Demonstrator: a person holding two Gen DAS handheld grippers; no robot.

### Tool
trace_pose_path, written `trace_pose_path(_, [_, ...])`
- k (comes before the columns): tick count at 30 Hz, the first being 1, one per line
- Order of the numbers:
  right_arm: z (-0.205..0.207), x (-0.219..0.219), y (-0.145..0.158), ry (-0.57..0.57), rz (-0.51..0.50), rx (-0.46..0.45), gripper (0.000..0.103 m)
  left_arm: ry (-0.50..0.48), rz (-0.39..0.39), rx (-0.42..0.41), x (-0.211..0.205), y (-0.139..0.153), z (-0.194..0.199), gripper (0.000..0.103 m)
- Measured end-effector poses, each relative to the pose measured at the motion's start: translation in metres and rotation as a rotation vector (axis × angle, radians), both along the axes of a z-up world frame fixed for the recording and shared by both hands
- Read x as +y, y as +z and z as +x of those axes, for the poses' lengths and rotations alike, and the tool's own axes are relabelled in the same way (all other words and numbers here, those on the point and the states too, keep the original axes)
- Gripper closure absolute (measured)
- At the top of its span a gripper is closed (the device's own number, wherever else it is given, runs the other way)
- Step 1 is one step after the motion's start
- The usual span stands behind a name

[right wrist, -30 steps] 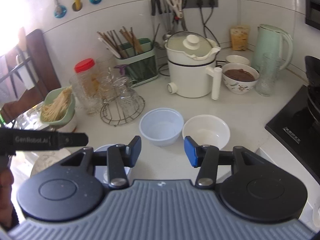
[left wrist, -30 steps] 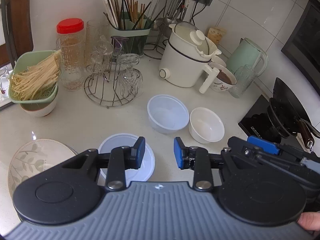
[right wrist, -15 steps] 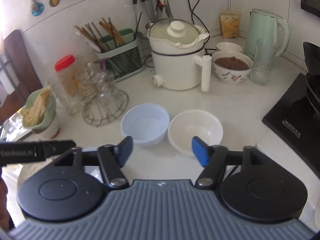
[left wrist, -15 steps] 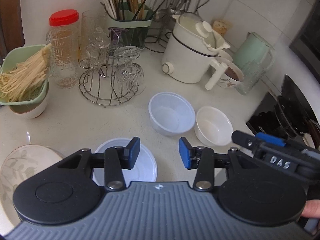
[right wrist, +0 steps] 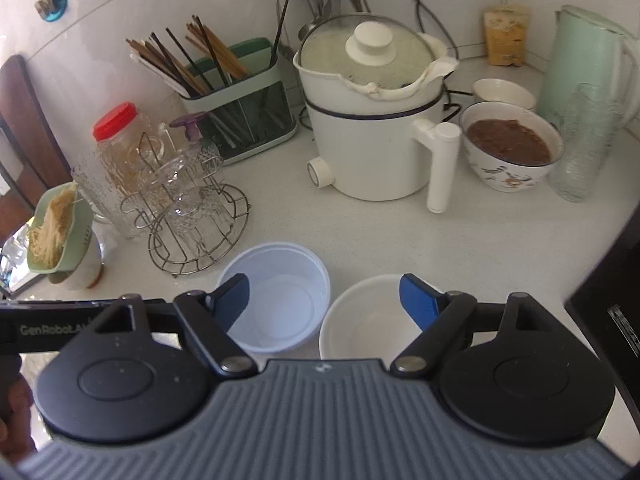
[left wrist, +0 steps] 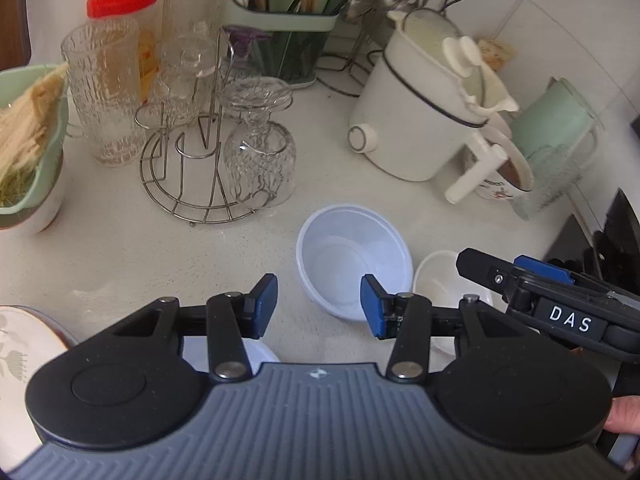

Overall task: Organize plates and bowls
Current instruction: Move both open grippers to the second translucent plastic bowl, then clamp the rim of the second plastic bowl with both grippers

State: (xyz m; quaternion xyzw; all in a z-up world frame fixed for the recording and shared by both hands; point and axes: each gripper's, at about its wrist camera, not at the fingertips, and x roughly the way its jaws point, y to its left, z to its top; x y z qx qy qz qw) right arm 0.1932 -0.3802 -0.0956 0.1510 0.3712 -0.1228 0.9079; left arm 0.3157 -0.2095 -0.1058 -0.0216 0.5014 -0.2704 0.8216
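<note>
Where the left claw (left wrist: 318,306) hangs empty, jaws parted, blue bowl (left wrist: 354,262) just beyond its right pad, white bowl (left wrist: 438,280) half hidden behind the other claw, from the right wrist, right claw (right wrist: 324,300) empty, jaws still widening, white bowl (right wrist: 366,320) and blue bowl (right wrist: 276,300) touching between the pads, near rims cut off.

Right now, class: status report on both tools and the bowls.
Left tool open, empty. Right tool opening, over white bowl, beside pale blue bowl. Both bowls empty, nothing blocking.

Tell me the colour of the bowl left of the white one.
Pale translucent blue bowl, clearest in the right wrist view, beside the white bowl.
</note>
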Motion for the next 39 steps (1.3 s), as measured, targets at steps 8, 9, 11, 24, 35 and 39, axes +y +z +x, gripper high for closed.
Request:
trace_pose_path(8, [0.036,-0.012,-0.018,0.040,0.040,0.064,0.021,0.020,0.012,0.051,-0.014,-0.022,0.026,0.051])
trace_pose_path(9, [0.040,-0.011,-0.021,0.056,0.044,0.073,0.025,0.024,0.013,0.060,-0.016,-0.025,0.029,0.051])
trace_pose_path(11, [0.047,-0.011,-0.026,0.081,0.044,0.088,0.028,0.032,0.019,0.074,-0.018,-0.032,0.033,0.051])
trace_pose_path(24, [0.083,-0.012,-0.058,0.137,0.038,0.208,0.066,0.038,0.027,0.150,-0.030,-0.067,0.051,0.066])
trace_pose_path(35, [0.100,-0.020,-0.076,0.149,0.075,0.267,0.076,0.061,0.043,0.183,-0.034,-0.077,0.057,0.080])
trace_pose_path(39, [0.105,-0.022,-0.083,0.155,0.095,0.279,0.084,0.055,0.046,0.190,-0.037,-0.080,0.055,0.083])
